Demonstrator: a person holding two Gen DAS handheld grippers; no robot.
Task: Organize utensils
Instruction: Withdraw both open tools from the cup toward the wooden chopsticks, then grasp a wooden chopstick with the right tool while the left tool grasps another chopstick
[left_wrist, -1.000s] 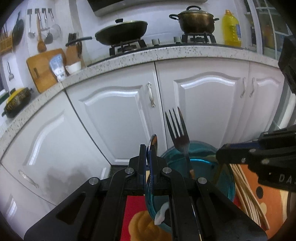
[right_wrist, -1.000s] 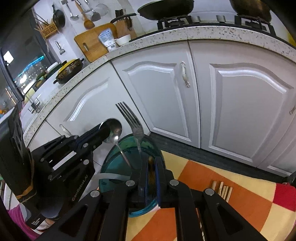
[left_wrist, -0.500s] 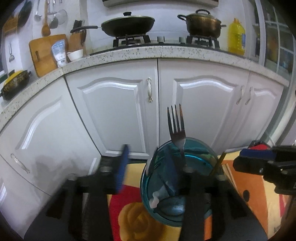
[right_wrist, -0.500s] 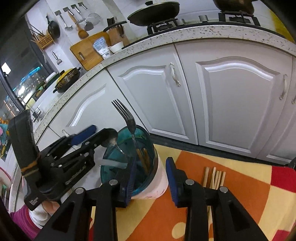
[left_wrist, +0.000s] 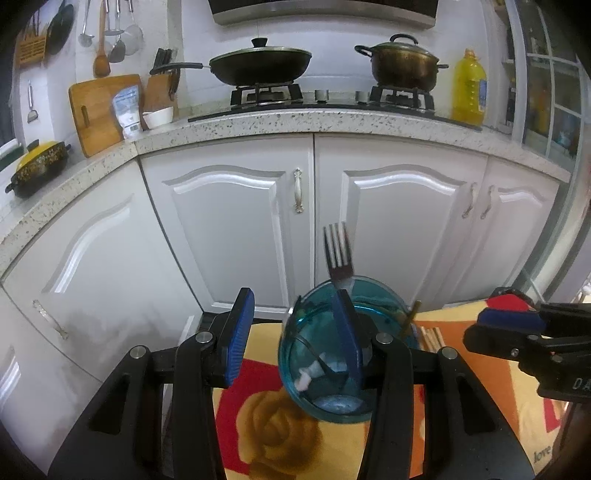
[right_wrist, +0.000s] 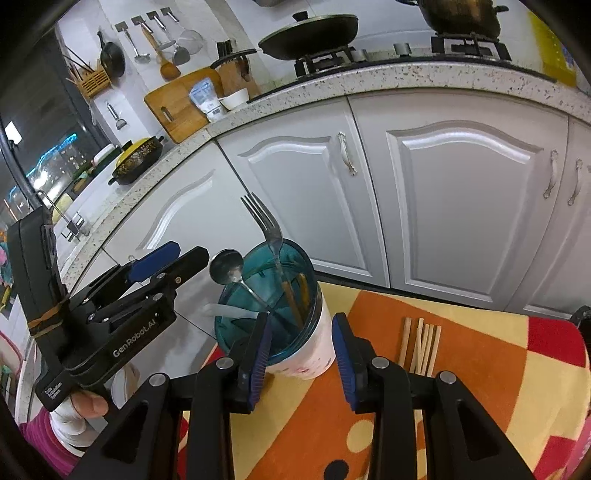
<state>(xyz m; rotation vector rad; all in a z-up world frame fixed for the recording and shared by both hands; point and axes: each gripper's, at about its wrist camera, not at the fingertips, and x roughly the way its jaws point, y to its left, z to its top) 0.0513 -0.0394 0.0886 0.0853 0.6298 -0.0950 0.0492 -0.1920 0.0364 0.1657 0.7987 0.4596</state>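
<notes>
A teal-rimmed holder cup (right_wrist: 310, 354) stands on a patterned cloth; it also shows in the left wrist view (left_wrist: 295, 354). A fork (right_wrist: 264, 225) stands in it, tines up, along with a metal spoon (right_wrist: 225, 266), a white spoon (right_wrist: 225, 311) and a wooden-handled utensil (right_wrist: 303, 291). The fork also shows in the left wrist view (left_wrist: 338, 254). My left gripper (left_wrist: 293, 339) is open and empty, just left of and above the cup. My right gripper (right_wrist: 301, 350) is open, its fingers on either side of the cup, empty. Several wooden chopsticks (right_wrist: 421, 345) lie on the cloth to the right.
White cabinet doors (left_wrist: 236, 229) stand close behind the cup under a speckled counter (left_wrist: 332, 123). A stove with a pan (left_wrist: 258, 66) and a pot (left_wrist: 402, 64) sits on top. The cloth (right_wrist: 461, 406) covers the work surface.
Both grippers opened. The left let go of the metal spoon and the right let go of the fork; both now rest in the cup. Both grippers drew back a little.
</notes>
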